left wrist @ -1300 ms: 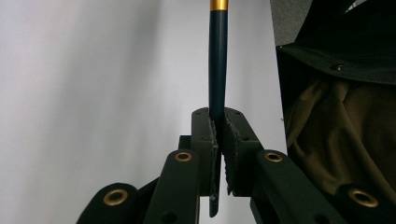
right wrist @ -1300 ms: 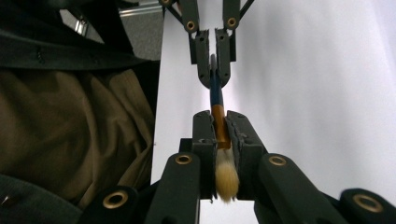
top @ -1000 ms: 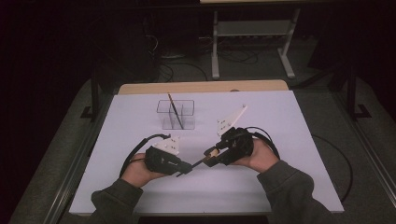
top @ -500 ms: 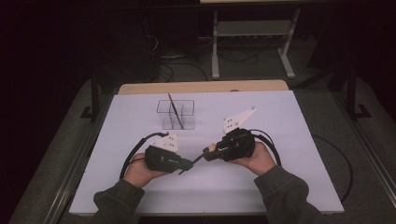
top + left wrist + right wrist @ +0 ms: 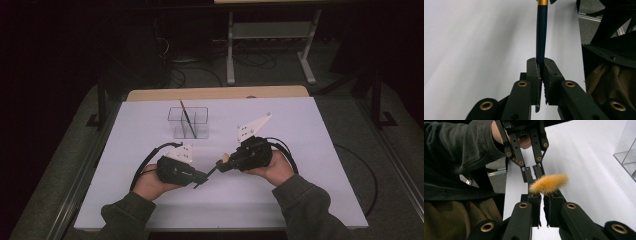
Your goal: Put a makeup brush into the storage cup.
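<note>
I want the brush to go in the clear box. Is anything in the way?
Nothing visible blocks it. The brush is held in both tongs, left and right, and bare table lies between it and the clear box.

Right tool (image 5: 542, 195) pinches the brush (image 5: 548, 184) below its orange bristles; left tool (image 5: 533, 173) opposite

A white table (image 5: 310, 170) carries the scene, with a strip of bare wood along its far edge. A clear two-compartment holder (image 5: 188, 122) stands directly on it toward the far side, with a dark stick leaning inside.
</note>
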A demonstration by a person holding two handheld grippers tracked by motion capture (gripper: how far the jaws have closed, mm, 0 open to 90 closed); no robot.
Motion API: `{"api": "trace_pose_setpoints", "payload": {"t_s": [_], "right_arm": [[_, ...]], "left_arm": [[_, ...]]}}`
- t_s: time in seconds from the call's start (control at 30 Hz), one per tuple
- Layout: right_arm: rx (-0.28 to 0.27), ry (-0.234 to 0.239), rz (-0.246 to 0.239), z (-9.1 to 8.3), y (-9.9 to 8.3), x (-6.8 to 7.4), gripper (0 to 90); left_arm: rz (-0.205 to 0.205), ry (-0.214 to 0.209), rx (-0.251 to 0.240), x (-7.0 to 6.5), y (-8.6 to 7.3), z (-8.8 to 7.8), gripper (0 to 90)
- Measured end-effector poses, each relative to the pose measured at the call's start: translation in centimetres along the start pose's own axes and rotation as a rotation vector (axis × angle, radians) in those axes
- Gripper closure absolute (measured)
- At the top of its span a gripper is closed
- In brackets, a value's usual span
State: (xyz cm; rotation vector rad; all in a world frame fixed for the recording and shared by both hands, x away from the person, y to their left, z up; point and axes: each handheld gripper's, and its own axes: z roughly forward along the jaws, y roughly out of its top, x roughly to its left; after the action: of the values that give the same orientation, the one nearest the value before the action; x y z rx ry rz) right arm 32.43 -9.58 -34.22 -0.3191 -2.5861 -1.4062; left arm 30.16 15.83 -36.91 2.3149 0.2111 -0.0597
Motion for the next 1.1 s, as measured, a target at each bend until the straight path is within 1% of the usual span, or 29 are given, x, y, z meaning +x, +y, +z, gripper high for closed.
{"api": "trace_pose_setpoints", "payload": {"t_s": [0.07,0.13,0.2,0.23,0.27,0.3,0.33,0.4,0.43,0.47,0.5,0.53,0.57,0.6,0.7,0.73,0.77,0.8,0.87,0.93,0.97,1.03,1.07,1.1], "right_arm": [[0.015,0.002,0.002,0.0,0.2,0.1,83.2],[0.035,-0.002,-0.011,-0.1,0.4,0.2,83.2],[0.051,-0.006,-0.014,-0.1,0.6,0.3,83.2],[0.056,-0.009,-0.026,-0.1,0.7,0.3,83.2],[0.064,-0.008,-0.025,-0.2,0.8,0.3,83.2],[0.076,-0.014,-0.047,-0.1,1.0,0.2,83.2],[0.080,-0.013,-0.046,-0.1,1.0,0.3,83.1],[0.105,-0.013,-0.042,0.0,1.3,0.4,83.1],[0.112,-0.010,-0.056,0.0,1.4,0.3,83.1],[0.121,-0.007,-0.051,0.0,1.5,0.4,83.1],[0.129,-0.007,-0.059,0.1,1.6,0.5,83.2],[0.131,-0.006,-0.053,0.1,1.7,0.6,83.1],[0.132,-0.007,-0.065,0.1,1.8,0.5,83.1],[0.130,-0.002,-0.064,0.1,1.9,0.6,83.2],[0.125,-0.005,-0.067,0.1,1.9,0.7,83.0],[0.108,-0.002,-0.061,0.1,1.8,0.7,82.8],[0.087,0.004,-0.061,0.1,1.7,0.6,82.2],[0.078,0.004,-0.058,0.0,1.6,0.7,81.7],[0.042,0.003,-0.042,0.0,1.3,0.7,79.3],[0.022,-0.004,-0.033,0.0,1.1,0.6,76.6],[0.016,-0.007,-0.026,0.0,0.9,0.6,75.8],[0.002,-0.018,-0.027,0.1,0.8,0.5,74.8],[0.001,-0.020,-0.028,0.2,0.7,0.6,74.8],[0.002,-0.022,-0.027,0.2,0.7,0.6,74.8]], "left_arm": [[-0.003,-0.001,0.008,0.0,0.1,0.1,79.5],[-0.004,-0.005,0.013,0.0,0.1,0.1,77.1],[0.002,-0.008,0.013,0.0,0.2,0.2,76.7],[0.002,-0.011,0.014,0.0,0.2,0.2,76.4],[0.002,-0.018,0.019,0.0,0.3,0.2,76.4],[-0.002,-0.023,0.021,0.0,0.3,0.3,76.3],[0.009,-0.023,0.023,0.0,0.3,0.3,76.3],[0.003,-0.032,0.031,-0.1,0.4,0.5,76.3],[0.004,-0.031,0.033,-0.1,0.4,0.5,76.5],[0.005,-0.036,0.033,-0.1,0.5,0.6,76.9],[0.006,-0.039,0.033,-0.1,0.5,0.6,78.4],[0.005,-0.038,0.030,-0.2,0.5,0.6,79.7],[0.008,-0.036,0.030,-0.2,0.5,0.6,81.5],[0.004,-0.037,0.026,-0.2,0.5,0.6,83.0],[0.006,-0.041,0.027,-0.1,0.5,0.5,83.6],[0.004,-0.045,0.014,-0.1,0.4,0.5,83.9],[0.004,-0.041,0.010,-0.2,0.4,0.4,84.1],[-0.001,-0.032,0.001,-0.2,0.4,0.4,84.2],[-0.010,-0.029,-0.016,-0.1,0.3,0.3,84.4],[-0.029,-0.030,-0.036,-0.1,0.3,0.2,84.4],[-0.035,-0.023,-0.039,-0.1,0.3,0.2,84.4],[-0.037,-0.021,-0.047,0.0,0.3,0.1,84.4],[-0.026,-0.018,-0.044,0.1,0.4,0.0,84.4],[-0.037,-0.017,-0.053,0.0,0.4,0.1,84.4]]}}
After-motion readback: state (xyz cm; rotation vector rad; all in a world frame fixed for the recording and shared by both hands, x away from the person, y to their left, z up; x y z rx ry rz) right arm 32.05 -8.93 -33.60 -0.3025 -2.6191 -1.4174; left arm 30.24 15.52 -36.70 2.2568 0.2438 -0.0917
